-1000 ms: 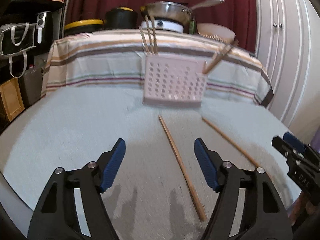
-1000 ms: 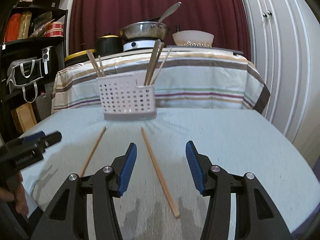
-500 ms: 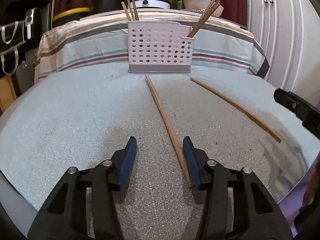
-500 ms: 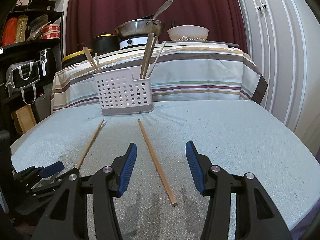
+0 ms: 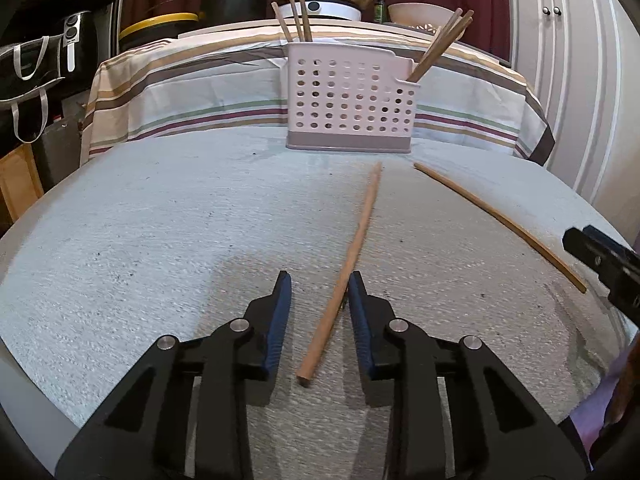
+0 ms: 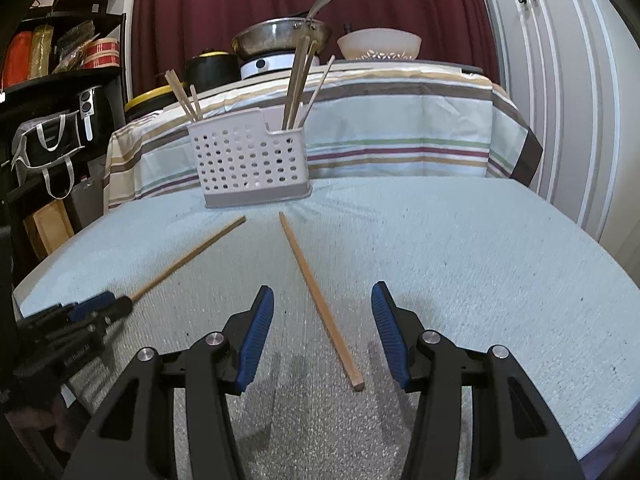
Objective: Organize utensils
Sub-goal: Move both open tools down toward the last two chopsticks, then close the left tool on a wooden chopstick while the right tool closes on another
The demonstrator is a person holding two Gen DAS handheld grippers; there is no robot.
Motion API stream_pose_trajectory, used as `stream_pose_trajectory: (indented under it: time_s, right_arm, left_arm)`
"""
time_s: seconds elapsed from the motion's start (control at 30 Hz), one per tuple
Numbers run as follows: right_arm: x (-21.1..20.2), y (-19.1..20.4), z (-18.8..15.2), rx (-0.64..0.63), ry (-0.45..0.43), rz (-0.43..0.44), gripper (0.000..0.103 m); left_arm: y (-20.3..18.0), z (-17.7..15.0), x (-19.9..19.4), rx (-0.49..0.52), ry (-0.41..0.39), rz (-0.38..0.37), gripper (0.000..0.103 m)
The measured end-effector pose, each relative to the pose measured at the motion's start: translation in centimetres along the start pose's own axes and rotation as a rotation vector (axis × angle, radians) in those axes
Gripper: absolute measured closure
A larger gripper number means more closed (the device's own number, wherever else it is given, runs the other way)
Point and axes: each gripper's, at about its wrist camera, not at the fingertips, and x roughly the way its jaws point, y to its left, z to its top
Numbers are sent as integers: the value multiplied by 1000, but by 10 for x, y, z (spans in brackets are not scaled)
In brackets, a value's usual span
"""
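Observation:
Two wooden chopsticks lie on the pale blue table cover in front of a white perforated utensil holder [image 5: 348, 104] [image 6: 252, 160], which has several chopsticks standing in it. My left gripper [image 5: 319, 280] is low over the table and its jaws are closing. The near part of one chopstick [image 5: 362, 232] [image 6: 192, 256] lies between them, beside the right pad; the left pad is clear of it. My right gripper [image 6: 322, 292] stands open astride the other chopstick [image 6: 298, 252] [image 5: 496, 220], with neither pad touching it.
Behind the holder stands a table with a striped cloth [image 6: 400, 128], bearing a pan, a pot and a bowl. Dark shelves with bags [image 5: 36, 72] are on the left, white cupboard doors [image 6: 560, 80] on the right. The table's rounded edge is close in front.
My left gripper has sunk to the table and its jaws have narrowed around the left chopstick, whose near end has swung sideways. The right gripper and its chopstick have stayed put.

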Motion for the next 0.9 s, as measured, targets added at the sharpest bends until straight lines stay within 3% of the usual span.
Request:
stream_pose_trajectory:
  time_s: [0.2,0.43,0.77,0.9]
  right_arm:
    - [4,-6,-7,22,27,-1,62]
    - [9,-8,-17,25,69,13,90]
    - [8,1,-19,2,59,27,93]
    - [7,1,-18,7,58,29,93]
  left_arm:
    - [4,1,0,-7,0,-8,80]
    - [5,0,0,-7,-5,-15,80]
    - [5,-1,0,1,-11,-32,80]
    - [6,-1,-1,3,-12,-53,89]
